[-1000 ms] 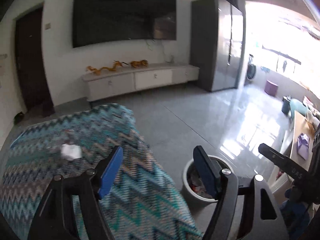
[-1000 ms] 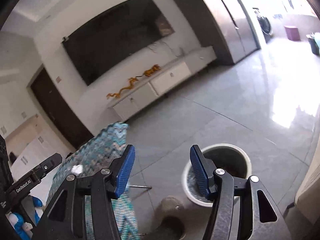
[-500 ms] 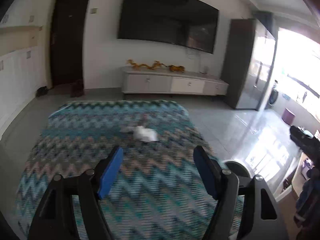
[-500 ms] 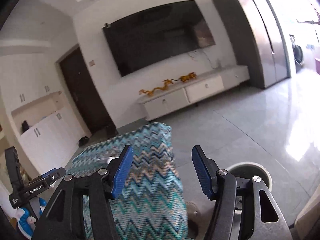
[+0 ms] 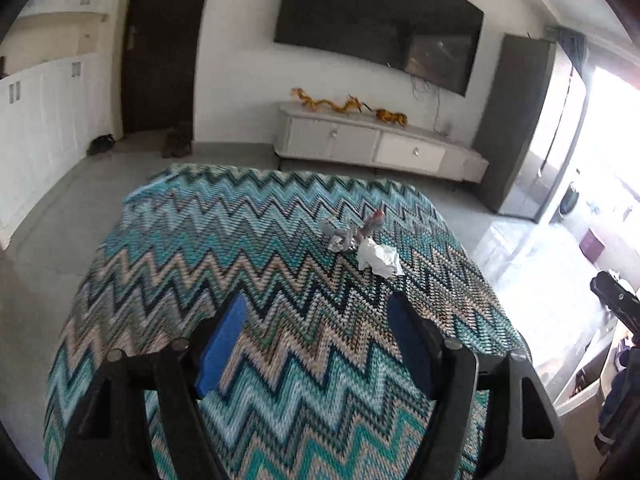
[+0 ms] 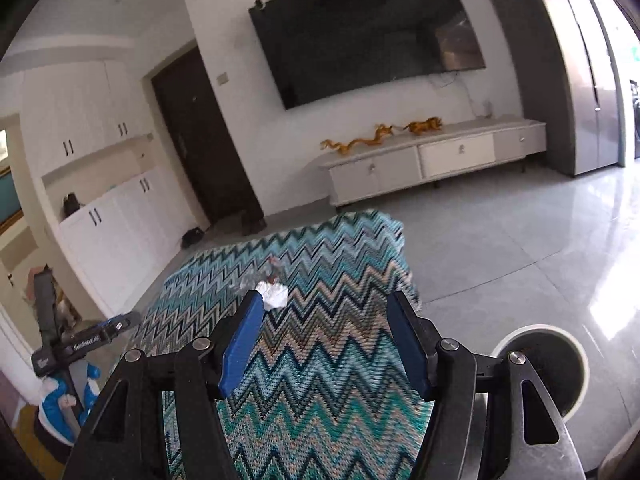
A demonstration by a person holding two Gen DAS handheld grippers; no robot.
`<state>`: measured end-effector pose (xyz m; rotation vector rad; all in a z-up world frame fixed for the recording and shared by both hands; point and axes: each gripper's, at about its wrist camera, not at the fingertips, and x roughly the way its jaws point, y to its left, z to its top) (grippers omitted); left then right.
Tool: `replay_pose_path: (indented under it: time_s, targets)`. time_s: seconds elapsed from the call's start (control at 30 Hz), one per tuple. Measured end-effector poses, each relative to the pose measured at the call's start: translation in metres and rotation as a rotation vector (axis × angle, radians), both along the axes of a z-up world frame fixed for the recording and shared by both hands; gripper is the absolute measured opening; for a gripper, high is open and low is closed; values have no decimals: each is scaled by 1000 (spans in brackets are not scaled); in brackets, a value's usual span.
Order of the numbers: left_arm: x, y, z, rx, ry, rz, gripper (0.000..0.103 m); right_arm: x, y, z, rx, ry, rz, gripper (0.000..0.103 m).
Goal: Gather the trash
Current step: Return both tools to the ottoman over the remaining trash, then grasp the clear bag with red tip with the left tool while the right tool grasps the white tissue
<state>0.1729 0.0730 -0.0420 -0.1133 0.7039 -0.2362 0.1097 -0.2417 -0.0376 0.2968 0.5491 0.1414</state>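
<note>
On zigzag cloth (image 5: 248,280), crumpled tissue (image 5: 378,257), foil wrappers (image 5: 344,234), labels unreadable

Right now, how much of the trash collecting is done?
Done: nothing that shows; the bin interior is too dark to read. In hand: nothing; left gripper and right gripper jaws are open. Left: crumpled white paper and silvery wrapper bits on the zigzag cloth.
</note>
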Motion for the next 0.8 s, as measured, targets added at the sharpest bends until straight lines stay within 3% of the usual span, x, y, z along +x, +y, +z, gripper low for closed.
replay_pose_path:
  time_s: [0.13, 0.43, 0.53, 0.63, 0.7, 0.8]
  targets:
    - [52, -18, -14, -41, 69, -92, 71, 39, 14, -23, 13, 48, 67, 64]
    - [170, -49, -64, -166, 262, -167, 69, 126, 62, -69, 5, 131, 244, 64]
    - [192, -54, -82, -210, 330, -181, 56, 148, 78, -80, -1, 151, 297, 64]
    - [207, -56, -98, -240, 382, -180, 35, 177, 98, -92, -12, 175, 351, 64]
    - [213, -53, -106, -263, 399, -179, 14, 190, 108, -98, -22, 185, 374, 64]
    - [214, -46, -111, -274, 391, -170, 8, 208, 120, -106, -36, 208, 395, 65]
